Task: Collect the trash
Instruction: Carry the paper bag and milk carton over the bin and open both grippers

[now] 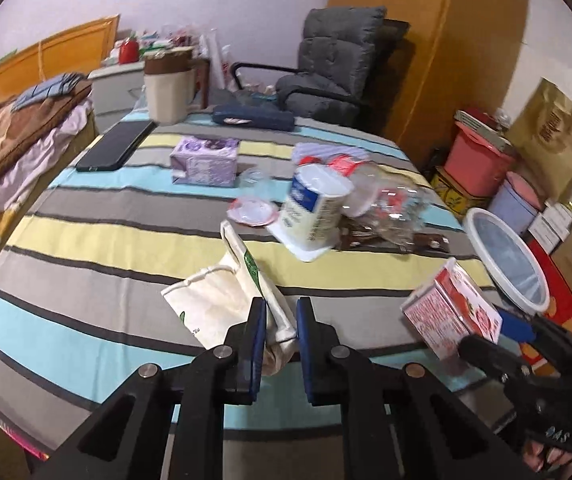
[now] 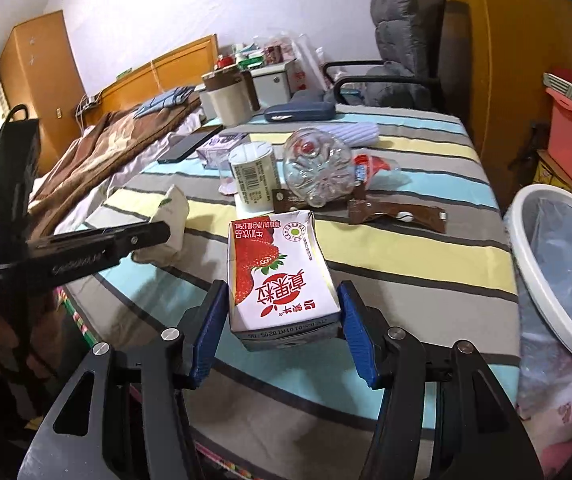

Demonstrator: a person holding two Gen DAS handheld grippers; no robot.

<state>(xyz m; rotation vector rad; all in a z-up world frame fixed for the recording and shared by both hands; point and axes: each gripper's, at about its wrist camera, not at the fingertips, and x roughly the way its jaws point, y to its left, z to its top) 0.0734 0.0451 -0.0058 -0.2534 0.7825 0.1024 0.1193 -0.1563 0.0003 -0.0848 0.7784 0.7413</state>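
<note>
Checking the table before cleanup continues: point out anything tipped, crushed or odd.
The white cup leans over on the striped cloth, a clear plastic bottle lies on its side beside it, and a torn brown wrapper lies flat nearby.

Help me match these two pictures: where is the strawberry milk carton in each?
Left wrist view: strawberry milk carton low right, held by the right gripper.
Right wrist view: carton centre, clamped between that gripper's blue pads.
Shared landmark: white bin right of the carton in both.
</note>
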